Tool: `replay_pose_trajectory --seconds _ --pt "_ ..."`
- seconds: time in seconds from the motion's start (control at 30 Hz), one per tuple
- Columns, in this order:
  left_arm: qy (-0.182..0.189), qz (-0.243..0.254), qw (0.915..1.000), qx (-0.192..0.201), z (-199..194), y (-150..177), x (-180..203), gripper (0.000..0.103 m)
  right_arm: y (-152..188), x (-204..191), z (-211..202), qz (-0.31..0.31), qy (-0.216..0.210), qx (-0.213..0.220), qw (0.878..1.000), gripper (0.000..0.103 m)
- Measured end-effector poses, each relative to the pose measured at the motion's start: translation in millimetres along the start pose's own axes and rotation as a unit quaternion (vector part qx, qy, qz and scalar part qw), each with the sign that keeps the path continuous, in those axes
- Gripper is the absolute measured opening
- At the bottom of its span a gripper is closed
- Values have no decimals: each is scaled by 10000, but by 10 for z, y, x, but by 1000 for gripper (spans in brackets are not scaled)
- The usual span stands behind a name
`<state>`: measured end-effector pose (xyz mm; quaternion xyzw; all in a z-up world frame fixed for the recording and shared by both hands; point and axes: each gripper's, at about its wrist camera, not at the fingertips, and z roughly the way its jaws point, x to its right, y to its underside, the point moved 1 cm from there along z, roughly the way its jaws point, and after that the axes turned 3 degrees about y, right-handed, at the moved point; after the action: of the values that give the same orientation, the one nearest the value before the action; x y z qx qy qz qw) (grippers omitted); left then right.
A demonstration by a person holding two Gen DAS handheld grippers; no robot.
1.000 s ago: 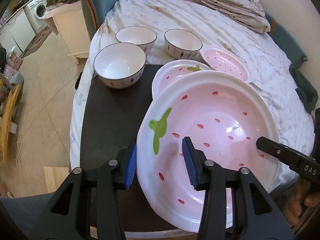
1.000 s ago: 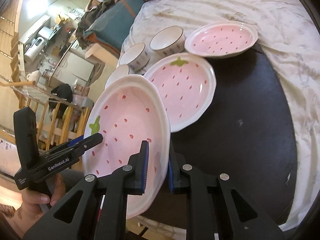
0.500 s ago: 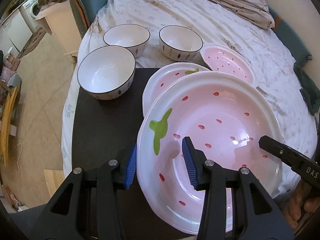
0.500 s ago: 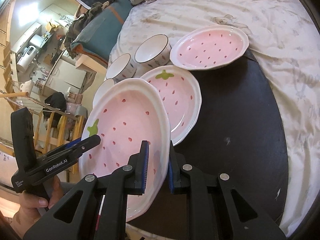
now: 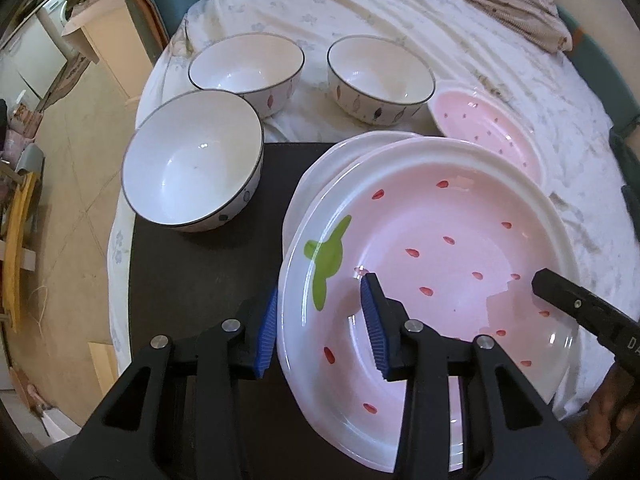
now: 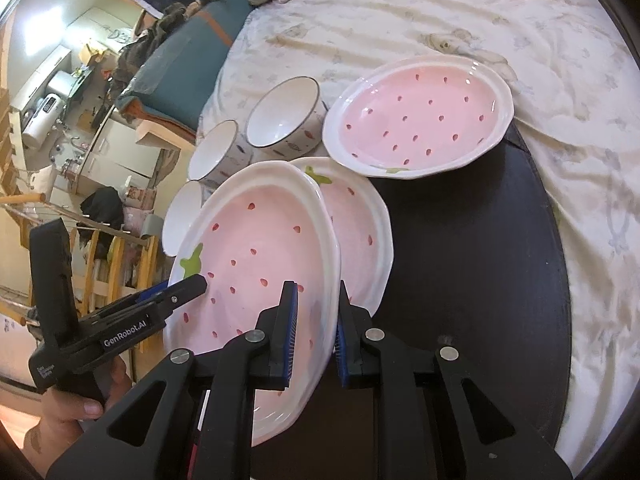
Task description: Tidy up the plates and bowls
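Stock in hand: one strawberry plate [image 5: 436, 256], rim gripped in both our left gripper [image 5: 320, 320] (jaws closing) and right gripper [image 6: 314, 328], above a second plate [image 6: 360, 236]. Outstanding: third plate [image 6: 420, 120]; three bowls [image 5: 192, 164] unstacked.

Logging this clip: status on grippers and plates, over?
Both grippers on held strawberry plate: right gripper shut on rim, left gripper closing on opposite rim. Second plate directly beneath. Path clear.
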<state>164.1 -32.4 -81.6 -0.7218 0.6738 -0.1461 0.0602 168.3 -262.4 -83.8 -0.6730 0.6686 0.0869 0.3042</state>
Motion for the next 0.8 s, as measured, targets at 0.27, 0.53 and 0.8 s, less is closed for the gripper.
replay_pose_trajectory --seconds 0.27,0.53,0.8 --pt "-69 -59 9997 -233 162 -60 -38 35 -88 72 239 26 90 -169 9998 20" --pt "-197 -49 9994 -264 245 -160 1 35 -170 130 359 109 202 -236 9995 20" --pt "-351 -19 9990 -279 334 -237 20 35 -225 206 511 209 322 -361 9986 20"
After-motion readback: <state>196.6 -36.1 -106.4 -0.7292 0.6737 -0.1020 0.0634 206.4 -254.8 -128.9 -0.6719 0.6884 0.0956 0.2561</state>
